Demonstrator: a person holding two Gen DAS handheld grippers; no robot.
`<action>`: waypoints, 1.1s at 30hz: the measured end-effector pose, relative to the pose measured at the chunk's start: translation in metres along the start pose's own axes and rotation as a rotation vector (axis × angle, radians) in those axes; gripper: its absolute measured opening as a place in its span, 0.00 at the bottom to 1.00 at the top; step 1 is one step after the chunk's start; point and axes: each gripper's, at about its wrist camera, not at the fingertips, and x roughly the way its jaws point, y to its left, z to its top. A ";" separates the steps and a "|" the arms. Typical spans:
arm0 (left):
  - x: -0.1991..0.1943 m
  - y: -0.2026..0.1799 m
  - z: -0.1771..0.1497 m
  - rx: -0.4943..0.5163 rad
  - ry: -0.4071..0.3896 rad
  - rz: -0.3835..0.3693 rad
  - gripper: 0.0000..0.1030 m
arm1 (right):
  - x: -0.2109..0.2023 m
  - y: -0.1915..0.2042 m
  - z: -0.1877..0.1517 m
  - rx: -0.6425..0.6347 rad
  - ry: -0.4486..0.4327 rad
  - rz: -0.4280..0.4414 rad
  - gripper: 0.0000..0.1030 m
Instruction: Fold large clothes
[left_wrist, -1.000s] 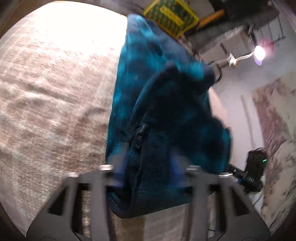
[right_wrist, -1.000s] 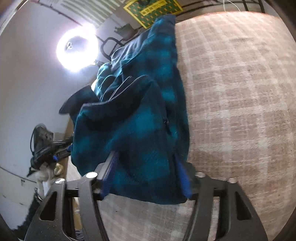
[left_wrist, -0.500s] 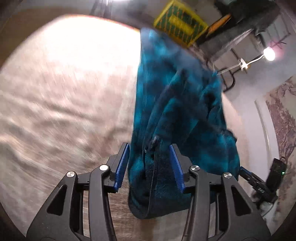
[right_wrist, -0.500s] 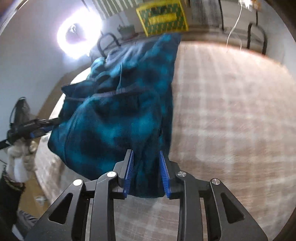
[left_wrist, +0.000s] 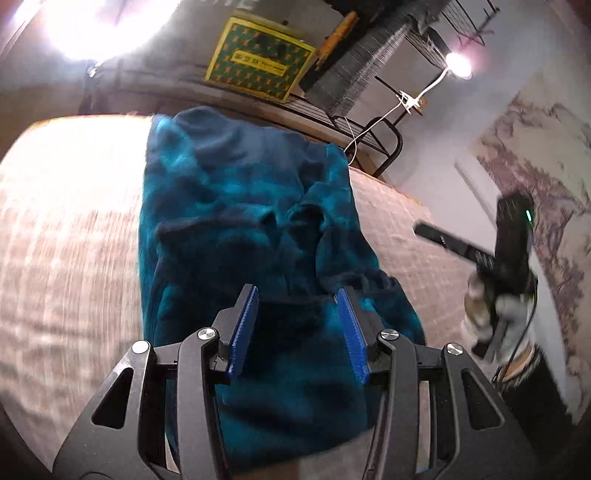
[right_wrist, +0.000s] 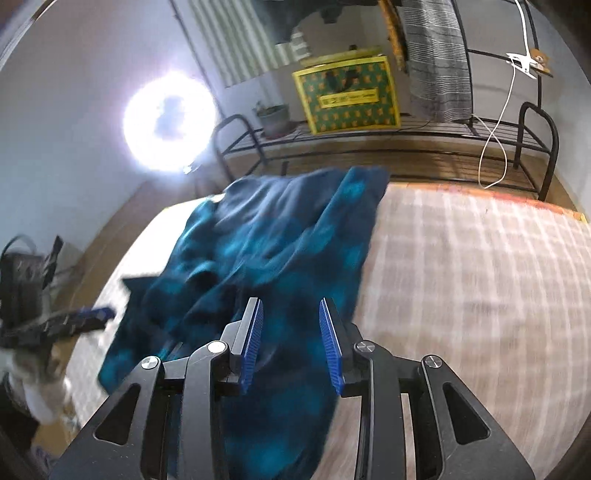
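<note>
Tools (left_wrist: 298, 325) (right_wrist: 291, 338) agape above teal fleece (left_wrist: 236, 221)

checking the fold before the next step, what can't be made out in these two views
- Near hem of the blue fleece garment: left wrist view, hidden behind the open left tool.
- Same hem, right wrist view: covered by the open right tool.
- Garment's zipper and sleeves: lost in motion blur and dark folds, both views.
- Plaid bed cover: pattern smeared by blur.
- Label text on the yellow-green box: too small.
</note>
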 end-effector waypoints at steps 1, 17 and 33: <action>0.003 0.002 0.007 0.010 -0.015 0.006 0.44 | 0.013 -0.006 0.009 -0.003 0.007 -0.017 0.29; 0.140 0.136 0.118 -0.013 0.031 0.111 0.44 | 0.148 -0.007 0.056 -0.102 0.124 -0.074 0.29; 0.093 0.150 0.087 0.049 -0.025 0.030 0.45 | 0.190 0.105 0.111 -0.133 0.292 0.336 0.46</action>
